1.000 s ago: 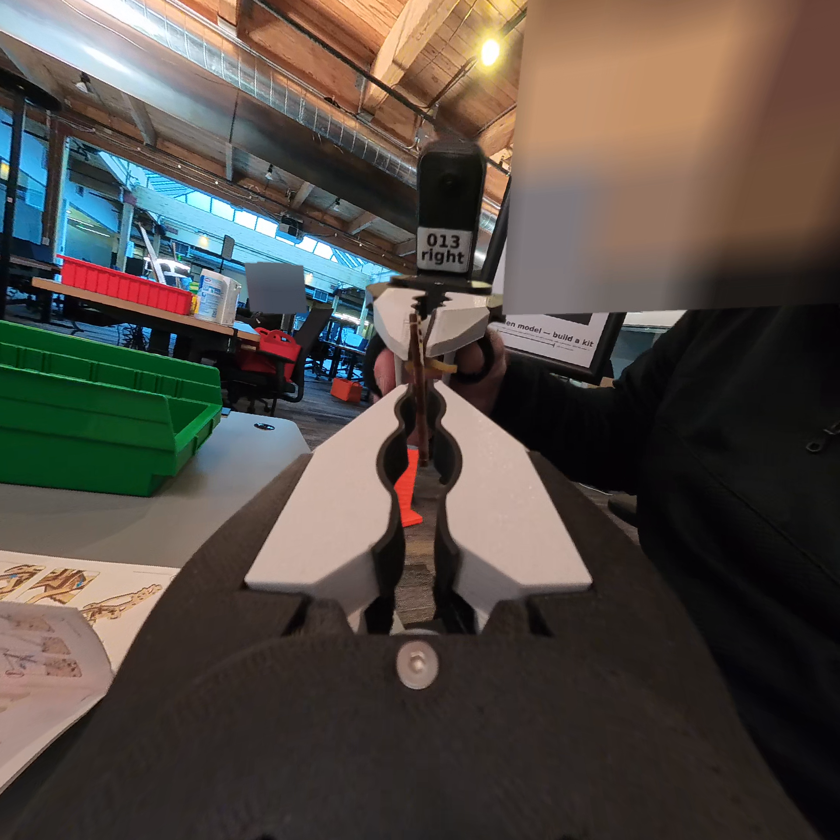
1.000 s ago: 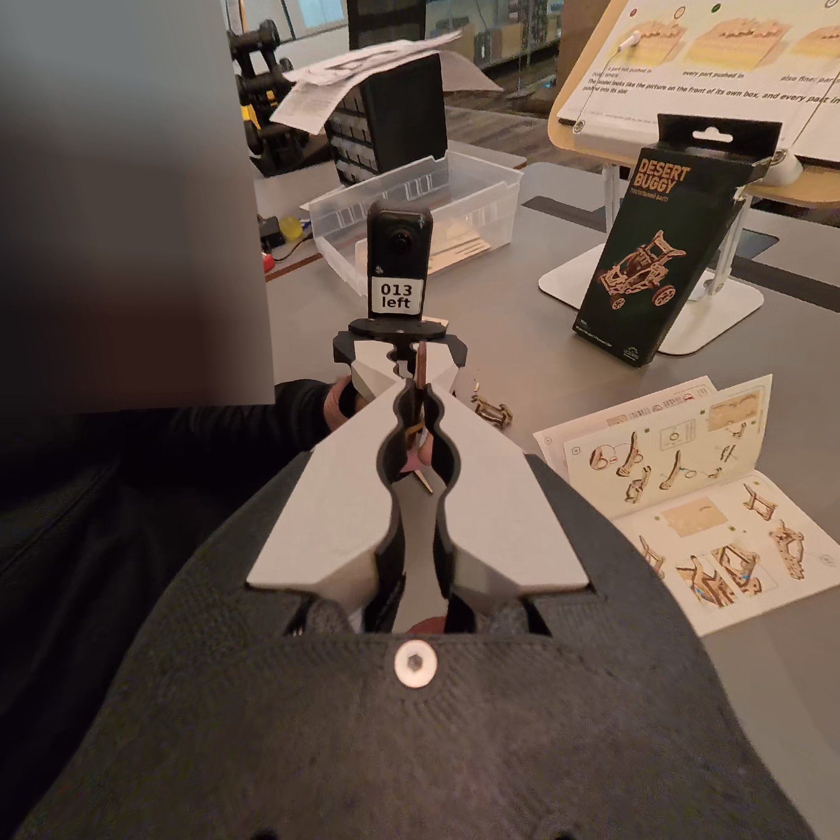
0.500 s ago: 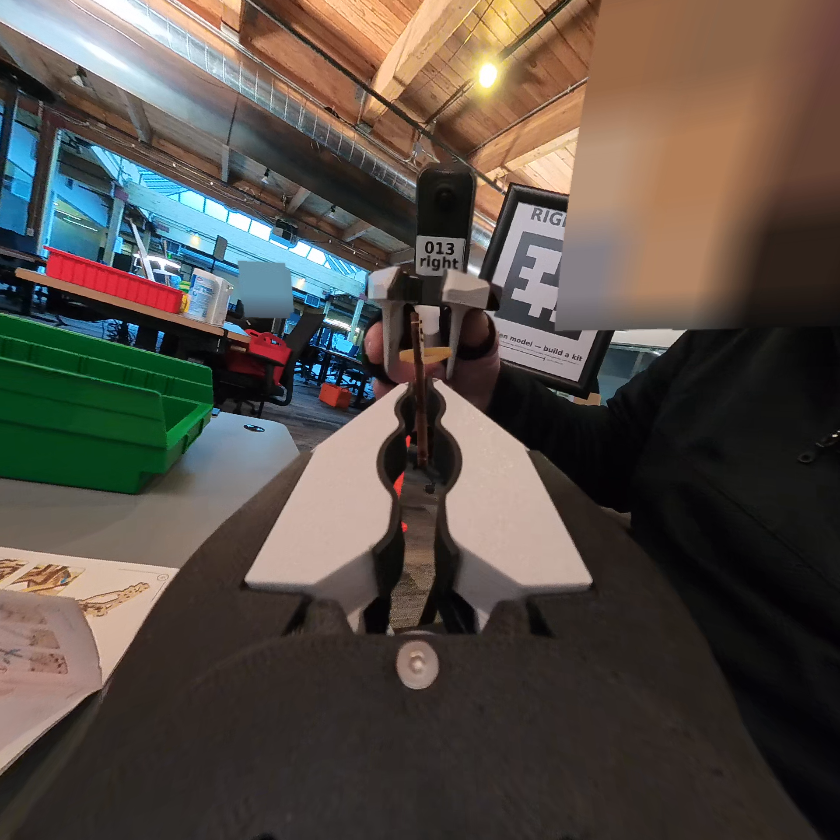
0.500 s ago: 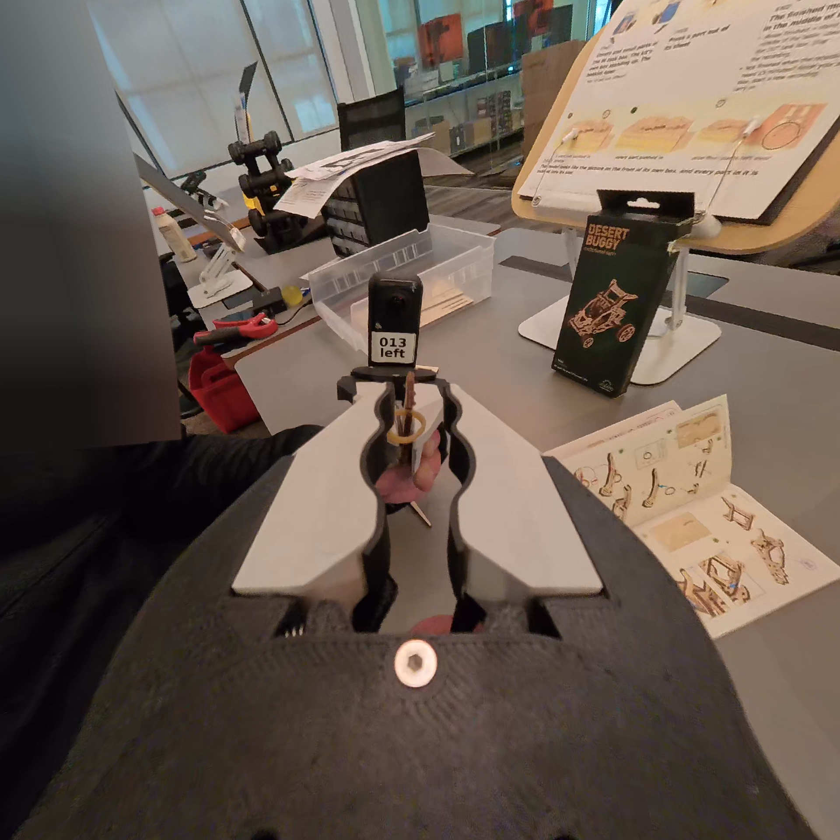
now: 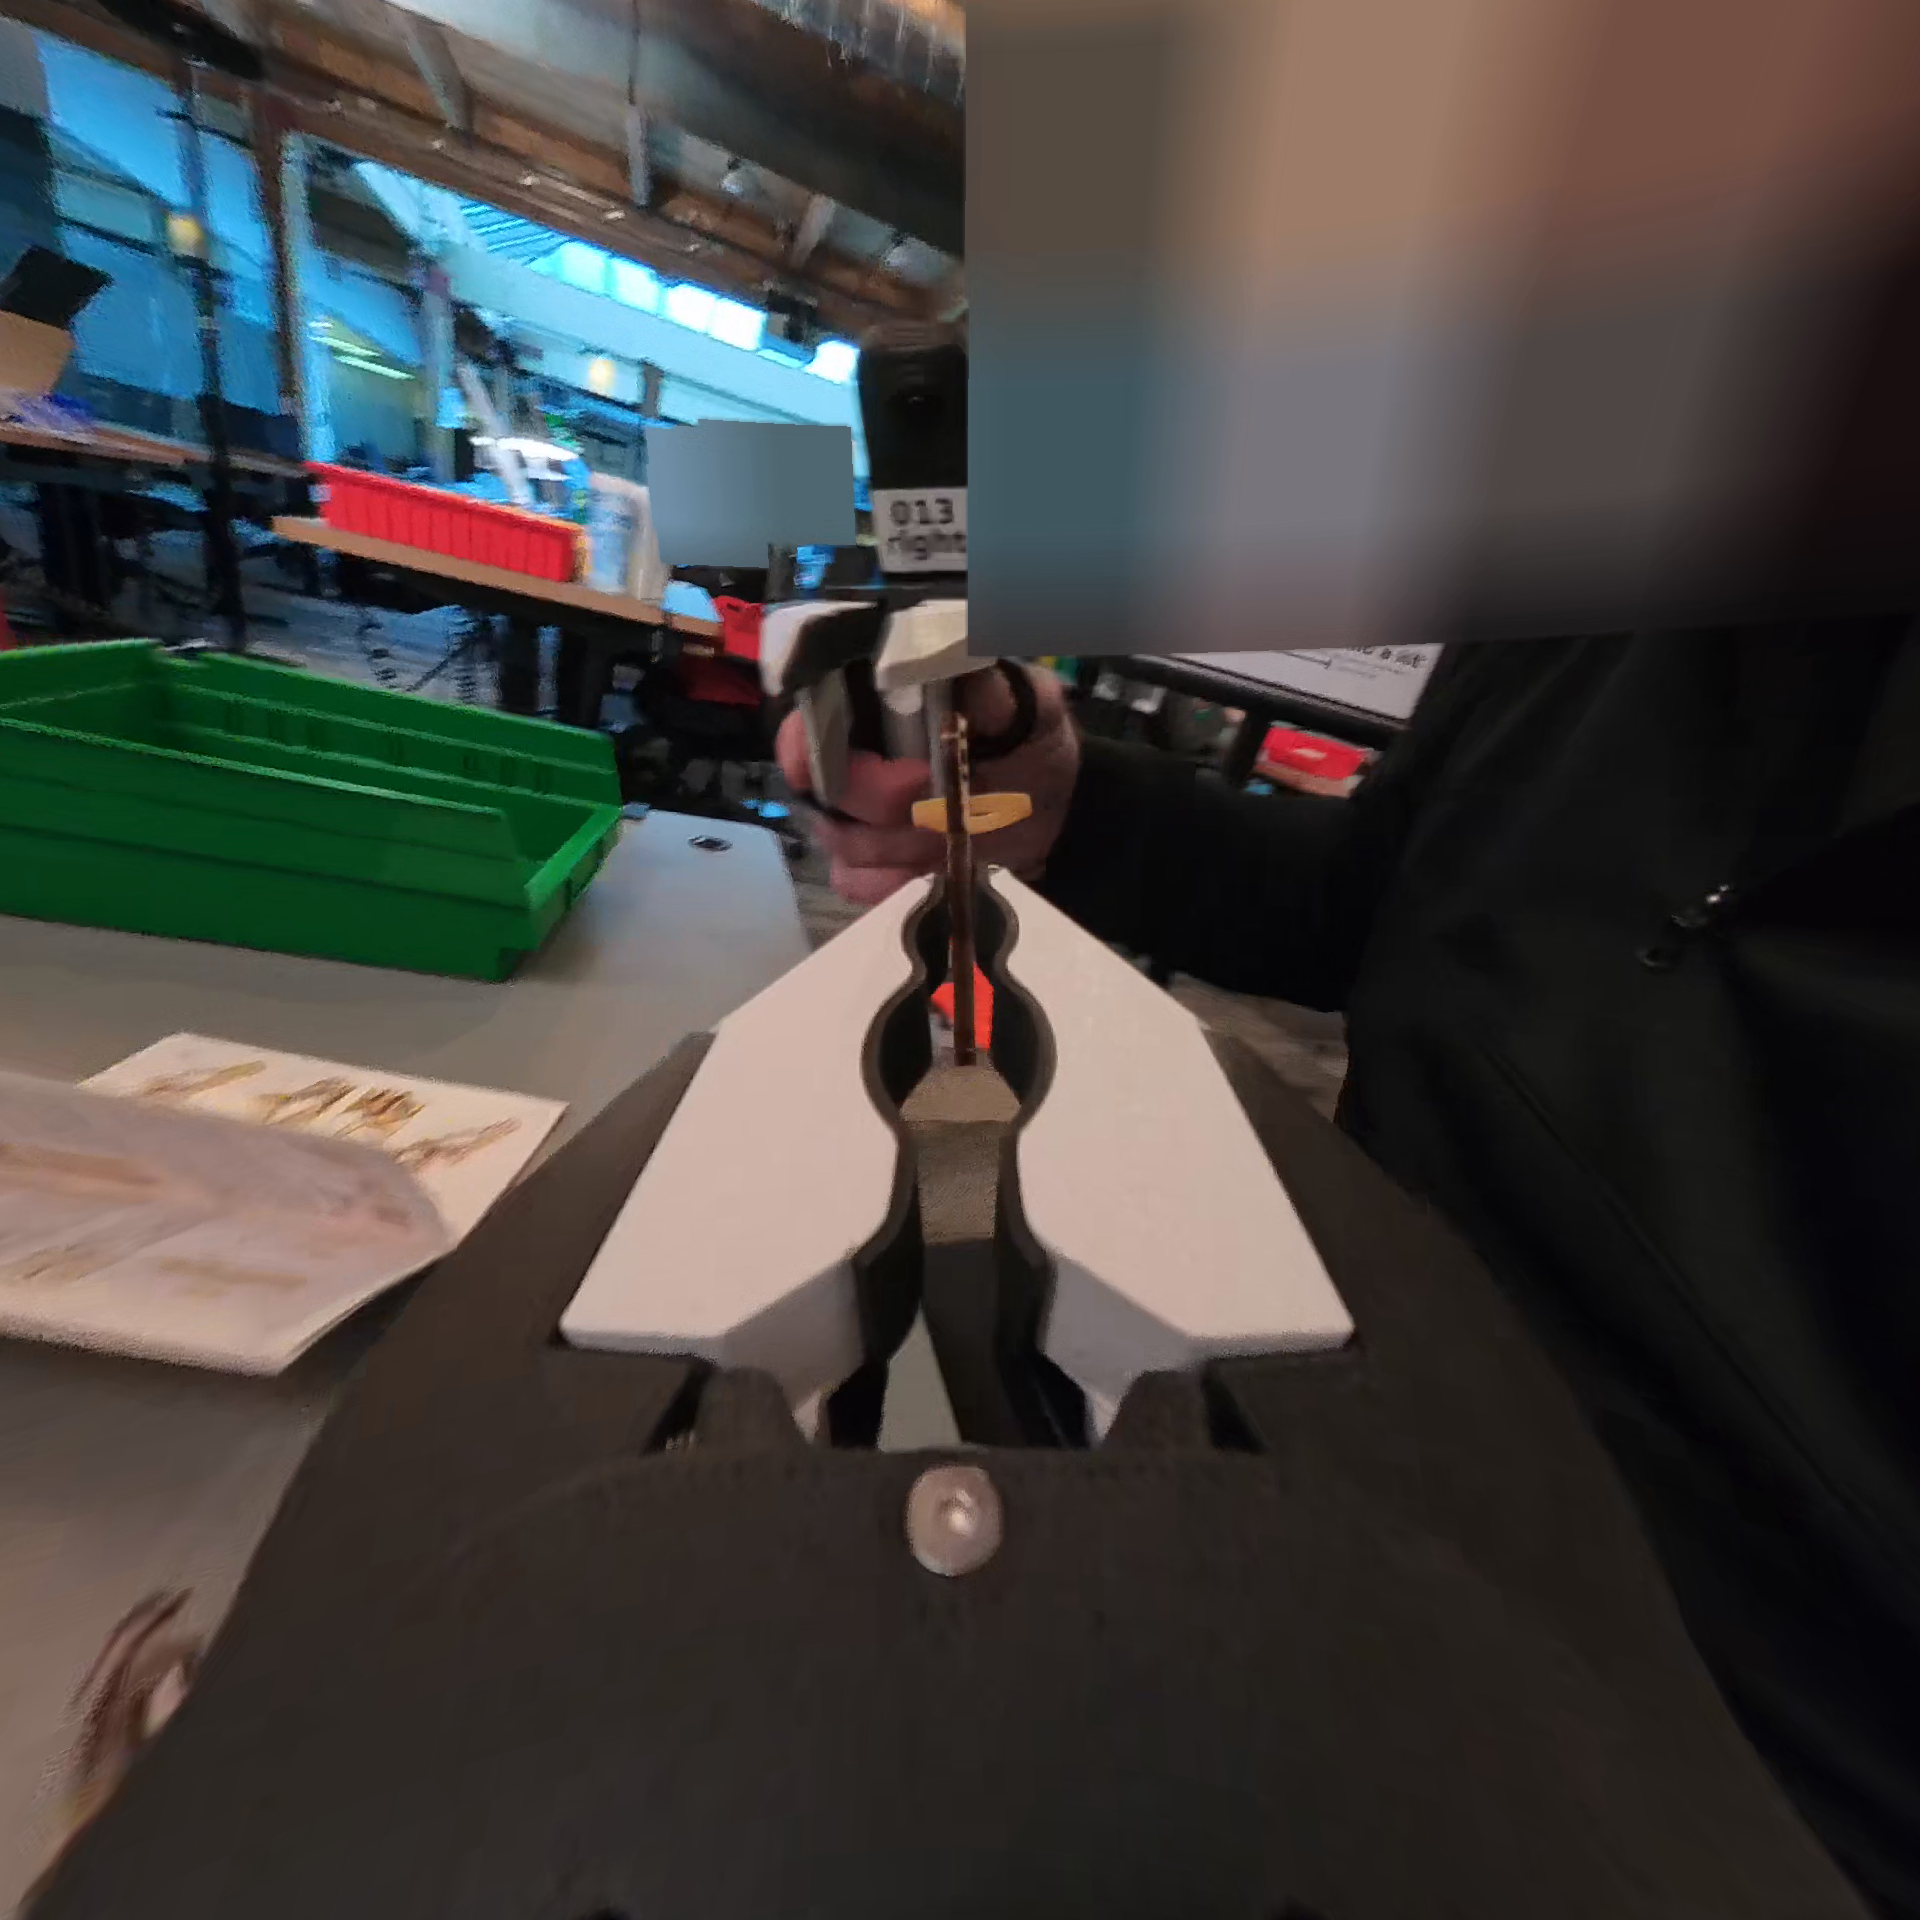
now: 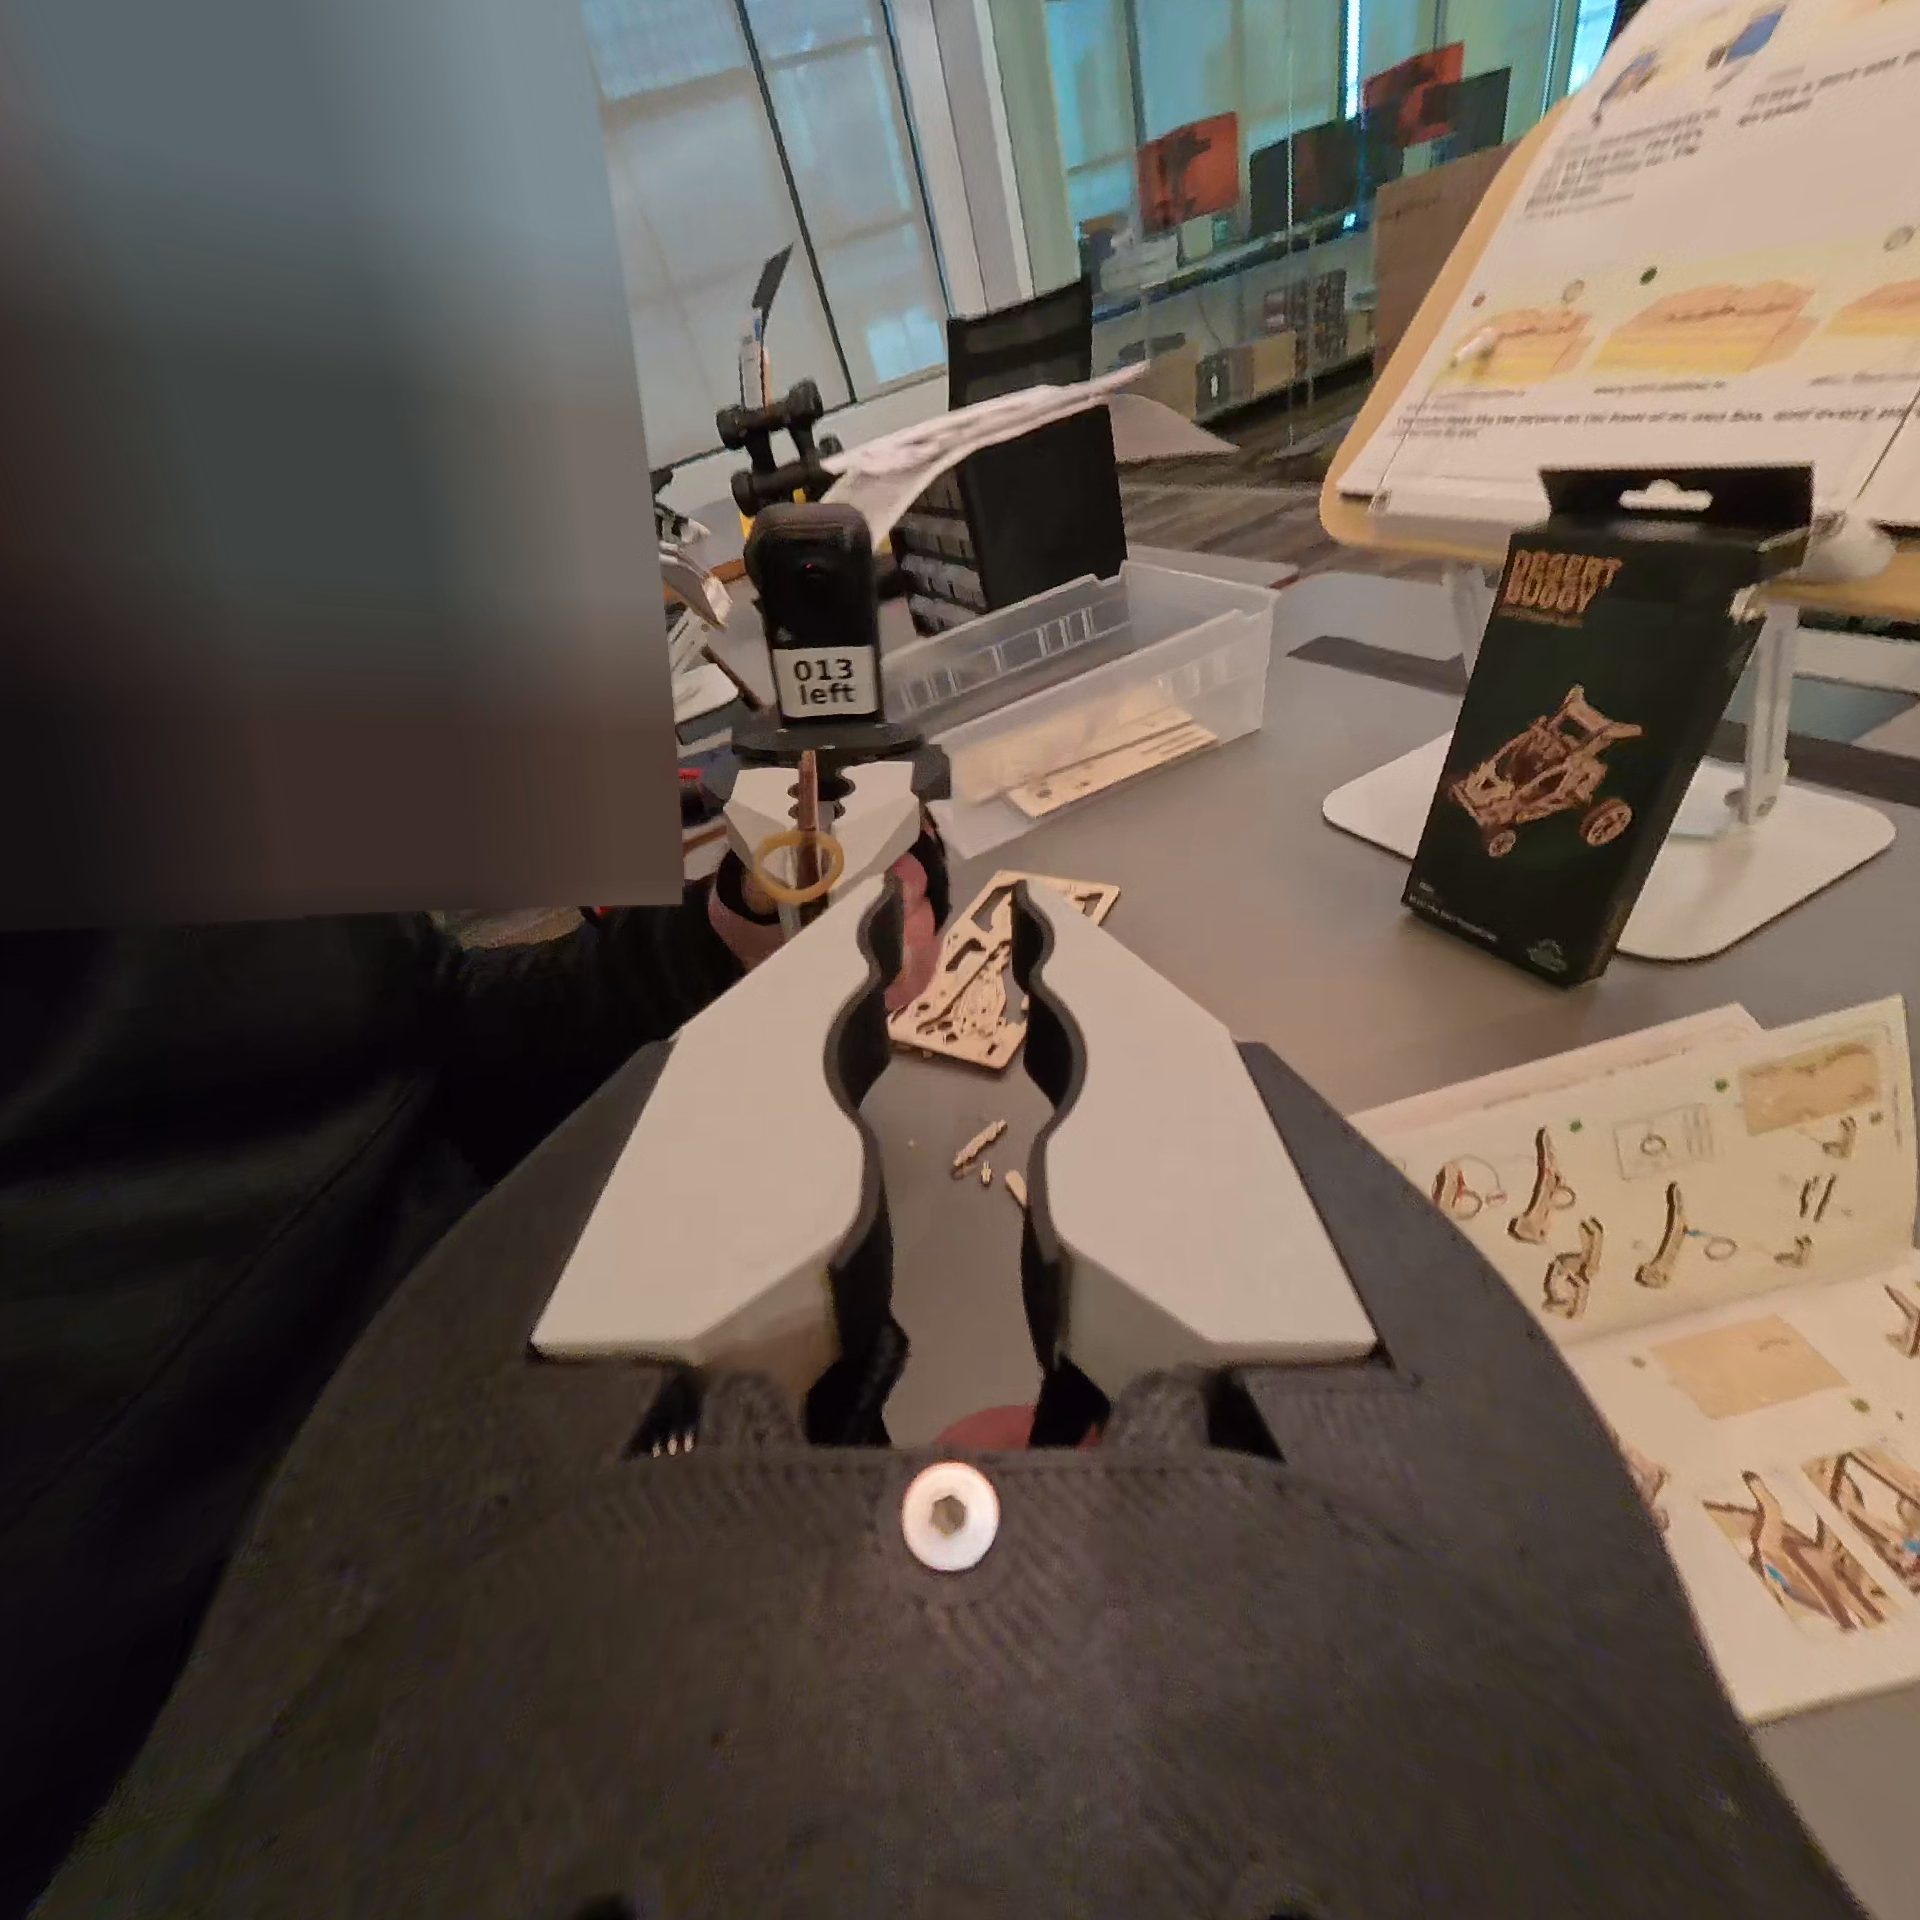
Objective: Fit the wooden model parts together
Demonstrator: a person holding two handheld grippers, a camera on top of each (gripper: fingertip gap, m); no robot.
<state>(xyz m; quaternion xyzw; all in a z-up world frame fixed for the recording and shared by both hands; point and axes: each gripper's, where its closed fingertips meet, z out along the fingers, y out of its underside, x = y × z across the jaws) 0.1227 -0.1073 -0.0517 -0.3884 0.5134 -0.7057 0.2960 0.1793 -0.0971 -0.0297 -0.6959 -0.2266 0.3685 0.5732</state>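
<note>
Wooden strip (image 5: 961,935), thin and dark-edged, is clamped upright between the closed fingertips of the left gripper (image 5: 961,894); a yellow rubber band (image 5: 971,810) is looped around the strip above the fingertips. From the right wrist view the same strip (image 6: 805,821) and band (image 6: 798,865) are seen at the left gripper (image 6: 821,831). The right gripper (image 6: 951,914) is held with its fingers apart and nothing between them. A cut wooden sheet (image 6: 977,987) lies flat on the grey table (image 6: 1299,935), seen through the open fingers, with small loose wooden pieces (image 6: 982,1143) nearer. Also listed: a dark kit box (image 6: 1579,748) standing upright, an instruction leaflet (image 6: 1662,1299), a clear plastic tray (image 6: 1101,686) and a green bin (image 5: 291,810).
</note>
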